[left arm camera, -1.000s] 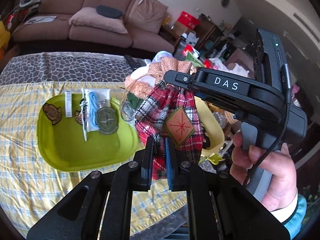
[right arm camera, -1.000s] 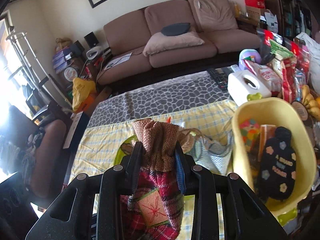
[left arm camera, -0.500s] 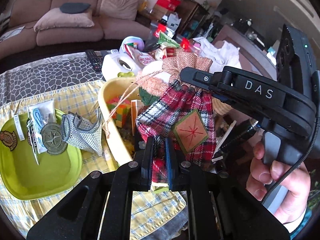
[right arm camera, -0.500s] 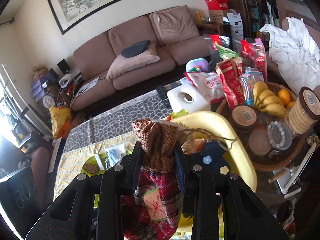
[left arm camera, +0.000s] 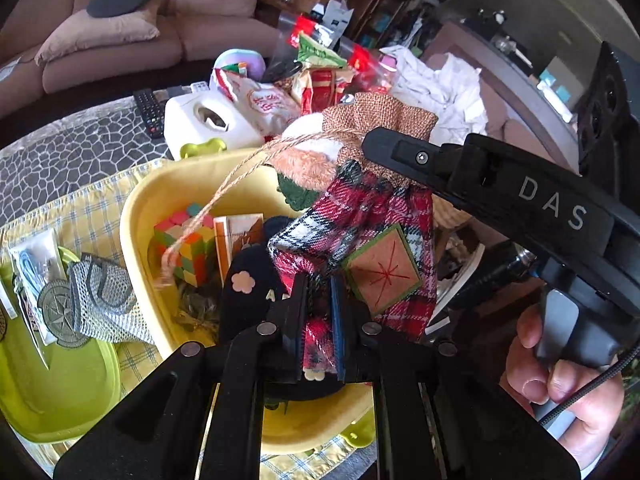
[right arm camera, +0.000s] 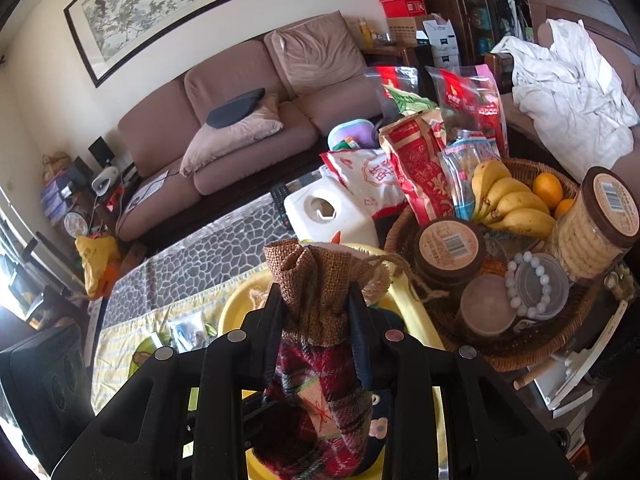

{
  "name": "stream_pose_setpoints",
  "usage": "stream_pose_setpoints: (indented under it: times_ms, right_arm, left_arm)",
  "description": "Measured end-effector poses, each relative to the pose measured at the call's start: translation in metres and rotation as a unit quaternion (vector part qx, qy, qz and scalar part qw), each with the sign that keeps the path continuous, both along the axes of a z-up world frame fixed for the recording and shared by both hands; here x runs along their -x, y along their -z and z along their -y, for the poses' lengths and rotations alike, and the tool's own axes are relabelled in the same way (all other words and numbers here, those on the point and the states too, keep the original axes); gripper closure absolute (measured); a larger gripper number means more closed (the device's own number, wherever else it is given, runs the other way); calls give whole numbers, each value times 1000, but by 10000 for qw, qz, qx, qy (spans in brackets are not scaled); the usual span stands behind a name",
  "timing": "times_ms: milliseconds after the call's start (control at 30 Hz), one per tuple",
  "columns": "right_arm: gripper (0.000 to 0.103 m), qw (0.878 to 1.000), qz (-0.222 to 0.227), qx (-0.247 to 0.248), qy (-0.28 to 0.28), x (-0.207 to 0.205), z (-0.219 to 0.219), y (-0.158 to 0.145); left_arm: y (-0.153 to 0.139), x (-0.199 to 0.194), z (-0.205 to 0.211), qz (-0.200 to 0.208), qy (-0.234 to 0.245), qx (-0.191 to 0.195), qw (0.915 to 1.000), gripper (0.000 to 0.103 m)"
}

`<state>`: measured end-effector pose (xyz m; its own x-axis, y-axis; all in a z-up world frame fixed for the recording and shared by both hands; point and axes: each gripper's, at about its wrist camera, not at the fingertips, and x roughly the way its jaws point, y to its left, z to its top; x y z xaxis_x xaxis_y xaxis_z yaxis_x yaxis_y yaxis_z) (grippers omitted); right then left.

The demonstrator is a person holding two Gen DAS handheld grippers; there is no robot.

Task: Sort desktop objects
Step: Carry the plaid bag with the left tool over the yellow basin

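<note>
Far left of the left wrist view sits the green tray [left arm camera: 60,400] with its patches and packets, a grey mesh pouch [left arm camera: 106,304] draped over its edge toward the yellow bin [left arm camera: 138,240]. Inside that bin, a colour cube [left arm camera: 188,248] and a dark sock-like thing with flowers [left arm camera: 244,280]. And hanging over the bin, centre frame, is the plaid drawstring bag [left arm camera: 360,240] with its burlap neck, held from two ends: the left gripper [left arm camera: 318,320] has its fingers pinched together on the bag's lower plaid corner, while the right gripper [right arm camera: 316,320], seen in its own view, is clamped on the burlap neck with fingers partway apart. Right of the bag, in the right wrist view, a wicker basket [right arm camera: 500,356] crowded with bananas and jars stands just beside the bin. Here's the worry: the loose twine trails down toward the cube and could snag as the bag goes in. Let one end go early and the bag swings, maybe tipping over the rim toward the basket.
</note>
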<state>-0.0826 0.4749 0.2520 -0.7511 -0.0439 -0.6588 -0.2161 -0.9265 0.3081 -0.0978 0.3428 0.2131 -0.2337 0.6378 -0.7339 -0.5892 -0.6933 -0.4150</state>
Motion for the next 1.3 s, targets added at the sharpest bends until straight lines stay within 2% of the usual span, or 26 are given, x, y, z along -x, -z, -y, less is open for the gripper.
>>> stream_pose_setpoints:
  times_ms: [167,267,400,633,833,1000,1133,1300]
  right_arm:
    - [74,9997,-207,-50,97,0,-12,-26]
    - [74,9996,-265,-120,7,3,-10,-39]
    - [74,9997,-133,-161,-127,12,0,-31]
    - [74,9992,290,61,-279,26,16,28]
    - [74,9986,421,86,-296,33,16,57]
    - [73,9979,536,-152,-343,40,22,64]
    - [74,9989,258,-68,-397,36,23,55]
    - [74,9981,-37,-430,-450,38,33,32]
  left_arm:
    - [-33,5,-8,-110,222,-138,9996,93]
    - [-37,4,-2,-230,218,-78,9995,93]
    - [-19,6,10,-109,93,76,9999,93]
    - [33,6,28,241,-90,344,9991,93]
    - [55,3,31,303,-148,475,9983,93]
    - [60,5,30,402,-178,465,9980,93]
    - [52,5,30,317,-191,389,9986,93]
    - [45,10,28,287,-273,345,9986,93]
